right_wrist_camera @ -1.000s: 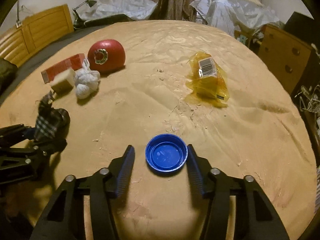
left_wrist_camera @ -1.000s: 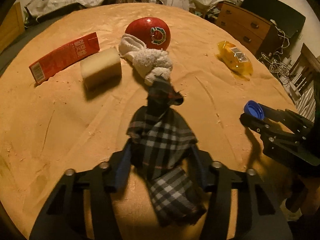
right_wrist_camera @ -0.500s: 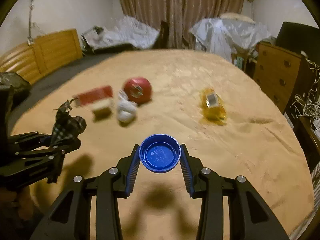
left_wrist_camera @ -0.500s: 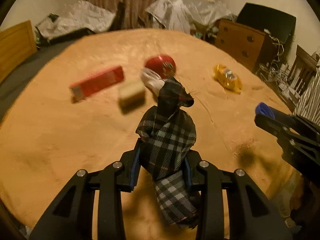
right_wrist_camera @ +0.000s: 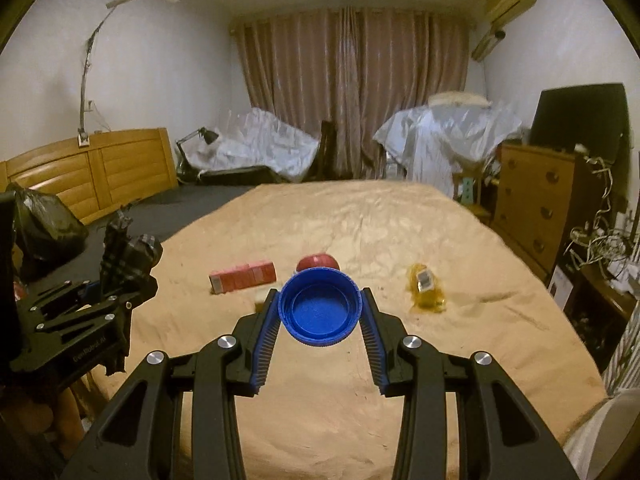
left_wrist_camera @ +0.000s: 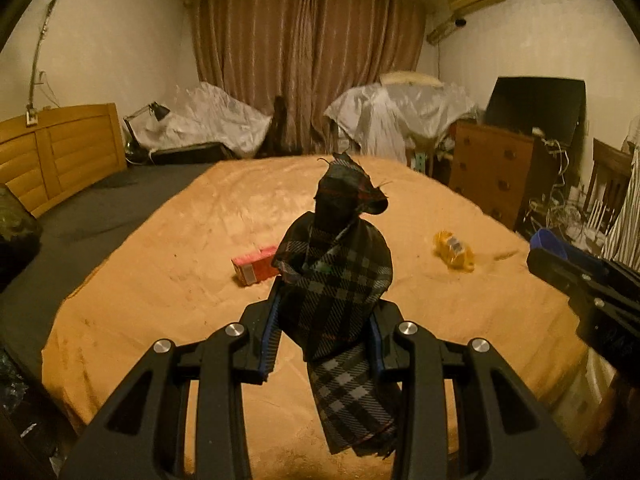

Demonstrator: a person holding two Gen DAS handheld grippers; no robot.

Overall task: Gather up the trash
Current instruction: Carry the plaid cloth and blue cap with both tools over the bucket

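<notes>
My left gripper [left_wrist_camera: 324, 320] is shut on a dark plaid cloth [left_wrist_camera: 336, 276] and holds it high above the orange bed cover [left_wrist_camera: 160, 280]. My right gripper [right_wrist_camera: 320, 312] is shut on a blue bottle cap [right_wrist_camera: 320, 306], also lifted. On the cover lie a red carton [right_wrist_camera: 242, 277], a red ball [right_wrist_camera: 318, 261] partly hidden behind the cap, and a yellow wrapper [right_wrist_camera: 426, 289]. The carton [left_wrist_camera: 254, 269] and wrapper [left_wrist_camera: 454, 249] also show in the left wrist view. The left gripper [right_wrist_camera: 116, 276] shows at the left of the right wrist view.
A black trash bag [right_wrist_camera: 44, 220] sits at the left beside the bed. A wooden headboard [right_wrist_camera: 96, 168] stands at the far left. A wooden dresser [right_wrist_camera: 536, 208] and tangled cables [right_wrist_camera: 600, 240] are on the right. Covered furniture [right_wrist_camera: 440, 136] stands before the curtains.
Both grippers have risen and pulled back from the bed with the cloth and cap held. The bed items now look smaller and farther away.
</notes>
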